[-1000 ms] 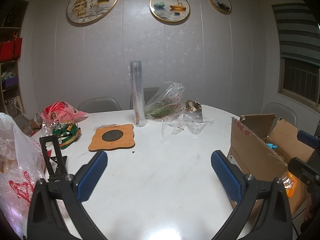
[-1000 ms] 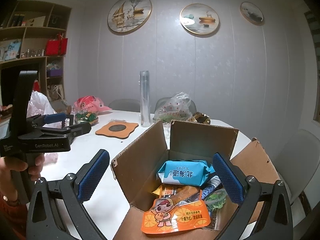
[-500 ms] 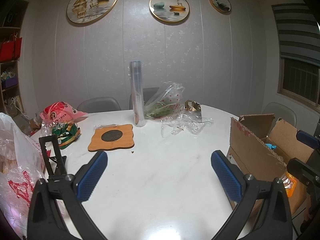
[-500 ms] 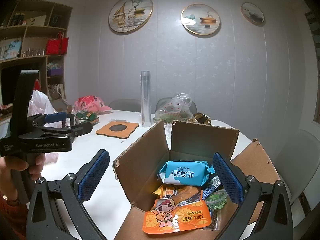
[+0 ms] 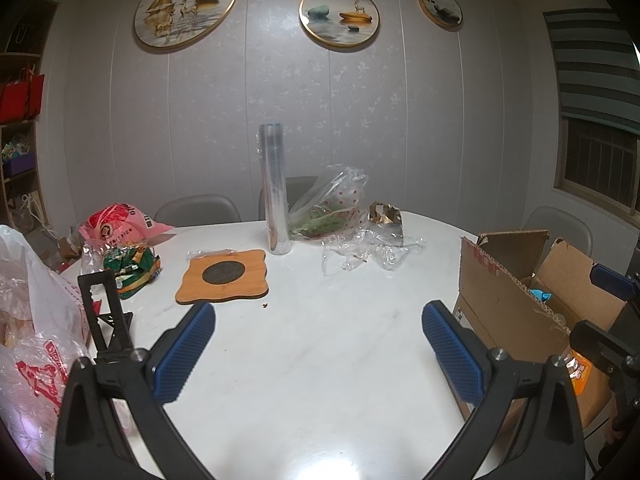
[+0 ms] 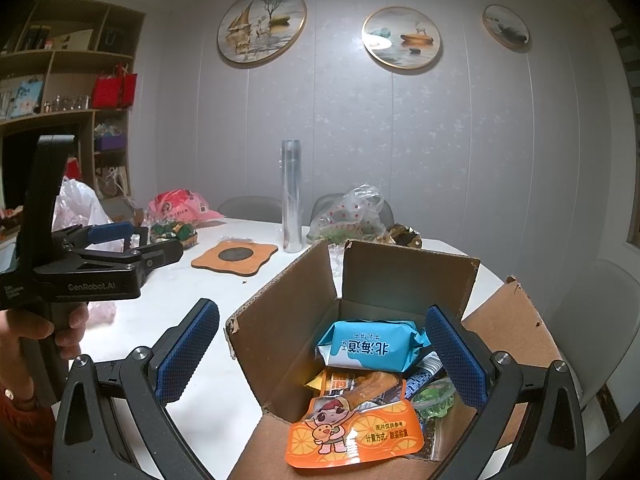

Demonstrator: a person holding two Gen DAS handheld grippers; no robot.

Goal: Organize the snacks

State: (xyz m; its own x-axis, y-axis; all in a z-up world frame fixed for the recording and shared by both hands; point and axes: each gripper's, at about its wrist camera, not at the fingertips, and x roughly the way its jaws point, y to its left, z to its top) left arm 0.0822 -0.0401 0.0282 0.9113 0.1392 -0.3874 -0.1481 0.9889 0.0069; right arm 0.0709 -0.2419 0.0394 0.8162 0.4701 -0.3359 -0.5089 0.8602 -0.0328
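Note:
An open cardboard box [image 6: 288, 312] stands at the table's right edge, also in the left wrist view [image 5: 504, 308]. It holds a blue snack pack [image 6: 370, 346], an orange pouch [image 6: 356, 436] and several other snacks. My right gripper [image 6: 320, 356] is open and empty, hovering over the box's near side. My left gripper [image 5: 318, 352] is open and empty above the bare white table [image 5: 320, 360]; it shows at left in the right wrist view [image 6: 132, 242]. A green snack bag [image 5: 132, 270] and a pink bag [image 5: 116, 228] lie far left.
A wooden trivet [image 5: 224, 276], a tall clear roll [image 5: 274, 196], a clear bag of greens [image 5: 332, 212] and crumpled plastic [image 5: 372, 252] sit at the back. A white plastic bag [image 5: 32, 320] and a black stand [image 5: 106, 312] are at left. Chairs ring the table.

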